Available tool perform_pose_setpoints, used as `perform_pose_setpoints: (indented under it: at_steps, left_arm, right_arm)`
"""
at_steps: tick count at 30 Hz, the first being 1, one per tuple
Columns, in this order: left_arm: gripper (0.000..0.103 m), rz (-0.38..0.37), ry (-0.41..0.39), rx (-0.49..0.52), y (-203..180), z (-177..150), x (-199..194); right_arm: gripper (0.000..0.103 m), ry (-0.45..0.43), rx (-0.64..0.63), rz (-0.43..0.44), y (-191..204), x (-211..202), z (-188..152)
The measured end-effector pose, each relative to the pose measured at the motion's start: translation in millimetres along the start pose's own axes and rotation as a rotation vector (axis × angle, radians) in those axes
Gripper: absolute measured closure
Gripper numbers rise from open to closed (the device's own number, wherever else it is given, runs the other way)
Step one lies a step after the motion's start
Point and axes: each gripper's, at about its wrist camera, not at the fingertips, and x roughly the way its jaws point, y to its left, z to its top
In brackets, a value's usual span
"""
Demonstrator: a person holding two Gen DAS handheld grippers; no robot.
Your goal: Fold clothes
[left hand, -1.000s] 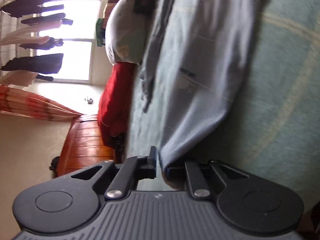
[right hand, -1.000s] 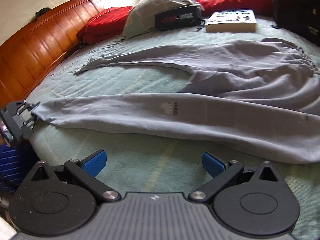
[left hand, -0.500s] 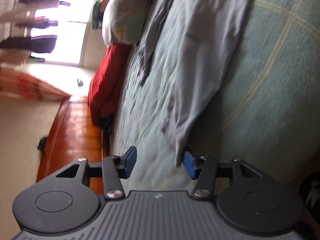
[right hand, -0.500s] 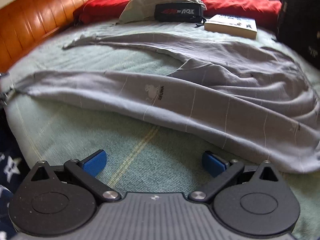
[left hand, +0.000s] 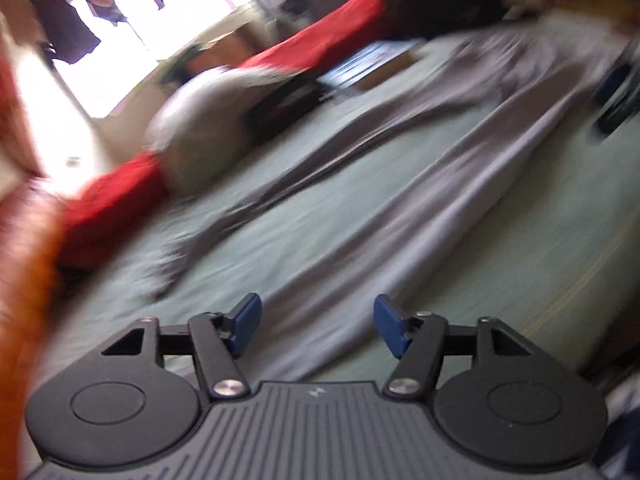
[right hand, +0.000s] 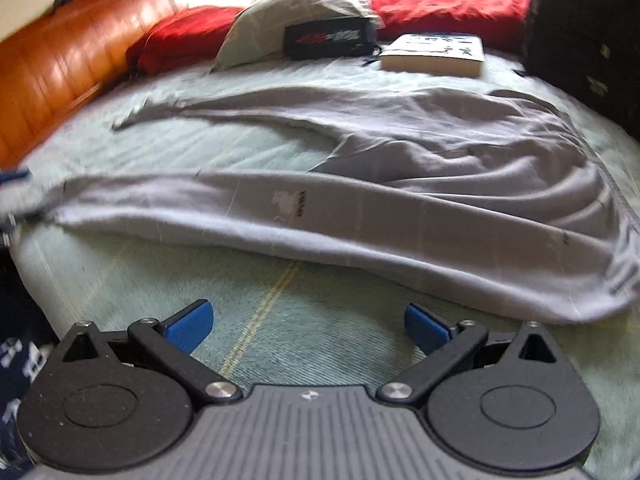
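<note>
Grey trousers point(right hand: 360, 208) lie spread flat on the bed point(right hand: 280, 312), just ahead of both claws. Your left claw point(left hand: 316, 322) is opening over one leg, gripping nothing; your right claw point(right hand: 308, 324) stands apart, empty. Layout looks finished; next, grasp a leg end and fold across.

Grey cotton trousers point(right hand: 360, 208) spread on green bed: small white animal logo with short dark word beside it on near leg, letters too small to read. Second tiny dark mark toward 3 o'clock, unreadable.

Black fabric pouch point(right hand: 330, 38) at 12 o'clock, against pillow: red-and-white lettering, blurred, not legible.

White paperback book point(right hand: 434, 54) at 1 o'clock: cover print illegible.

Left wrist view: motion blur, nothing readable.
</note>
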Motion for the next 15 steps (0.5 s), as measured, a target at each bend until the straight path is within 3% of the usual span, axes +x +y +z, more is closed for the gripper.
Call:
perform_pose_setpoints:
  at_steps: [3,7,11,15]
  left_arm:
    - [0.032,-0.159,-0.018,-0.055,-40,25,2]
    - [0.027,-0.306,-0.034,-0.076,-74,49,17]
    - [0.027,-0.393,-0.011,-0.098,-106,56,34]
    - [0.027,-0.430,0.033,-0.165,-110,55,56]
  right_arm:
    - [0.000,-0.005,0.045,0.001,-15,-9,-1]
    - [0.000,0.004,0.062,-0.001,-32,-21,-4]
    - [0.000,-0.009,0.078,0.087,-44,-28,-5]
    - [0.000,0.004,0.031,0.181,-31,-17,5]
